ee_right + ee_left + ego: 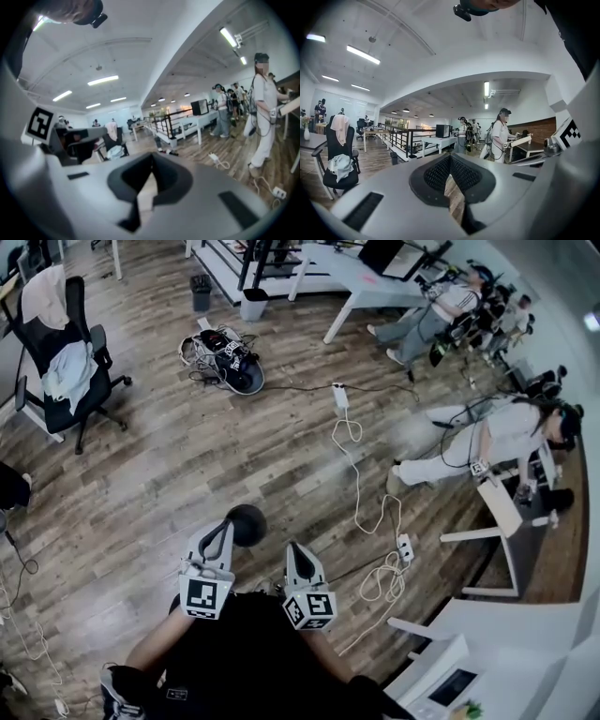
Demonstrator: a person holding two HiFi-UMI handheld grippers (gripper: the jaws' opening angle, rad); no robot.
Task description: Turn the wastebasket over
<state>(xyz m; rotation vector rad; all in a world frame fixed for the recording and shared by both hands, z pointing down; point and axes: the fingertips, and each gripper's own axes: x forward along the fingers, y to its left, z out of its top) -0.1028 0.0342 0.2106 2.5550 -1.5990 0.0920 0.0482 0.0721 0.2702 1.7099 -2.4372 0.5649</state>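
A black round wastebasket (251, 524) sits on the wooden floor just ahead of the person, seen from straight above; which end faces up I cannot tell. My left gripper (226, 527) is held above its left edge, and its jaws meet at the tips with nothing between them (450, 157). My right gripper (294, 550) hangs to the right of the basket, apart from it, also shut and empty (152, 168). Both gripper views look out level across the room, and the basket does not show in either.
White cables and power strips (405, 547) trail over the floor on the right. An office chair (61, 352) draped with clothes stands at the left and a pile of gear (230, 357) lies farther off. Two small bins (253, 304) stand near white tables. People (487, 442) stand at the right.
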